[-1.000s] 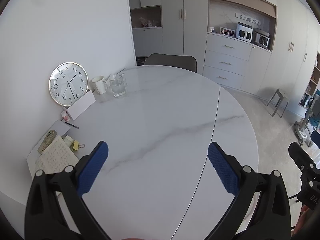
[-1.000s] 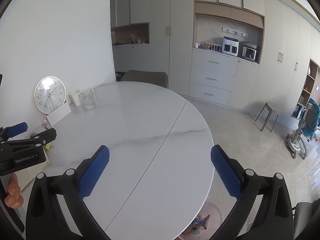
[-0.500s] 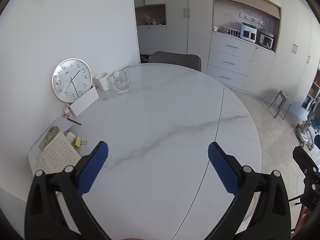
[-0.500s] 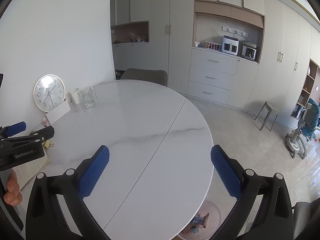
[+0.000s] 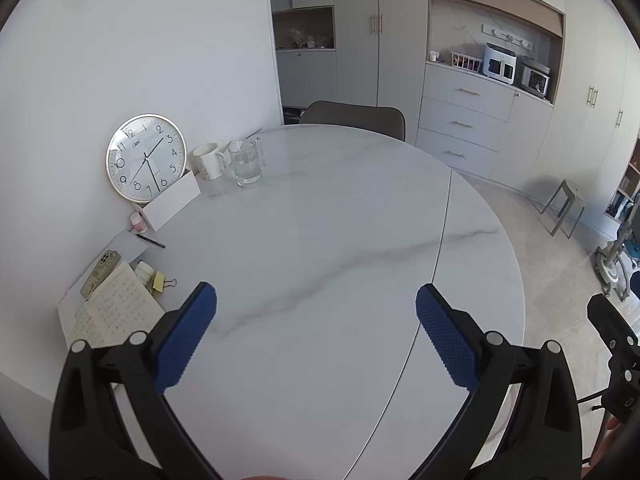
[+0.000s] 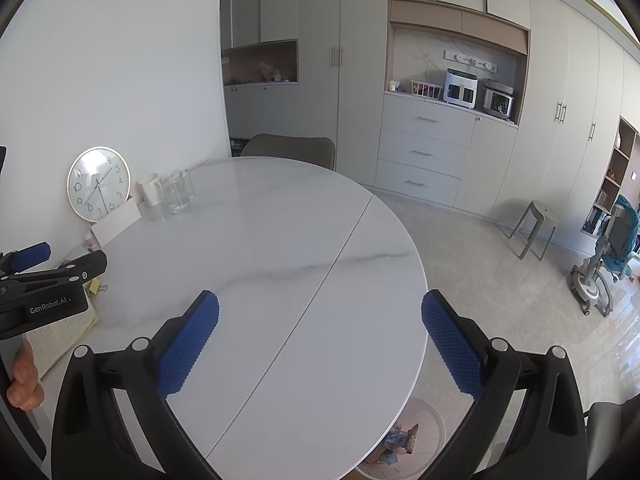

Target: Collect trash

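I hold my left gripper [image 5: 316,334] and my right gripper [image 6: 320,338] above the near part of the round marble table [image 5: 328,240], both with their blue textured pads spread wide and nothing between them. The polished, grey-veined top with its straight seam is bare through the middle. What trash I can see already lies in the white waste bin [image 6: 412,440] on the floor below the table's near right edge: crumpled wrappers, bluish and brown. So I judge collecting is at or near its end, unless something along the table's left edge counts. There sit a round wall clock [image 5: 146,158], a ceramic mug [image 5: 209,161], a clear glass pitcher [image 5: 248,162], a handwritten notebook [image 5: 114,314], a phone [image 5: 100,274] and a binder clip [image 5: 170,283]. Next I should look over that cluster for scraps; none is plainly trash.
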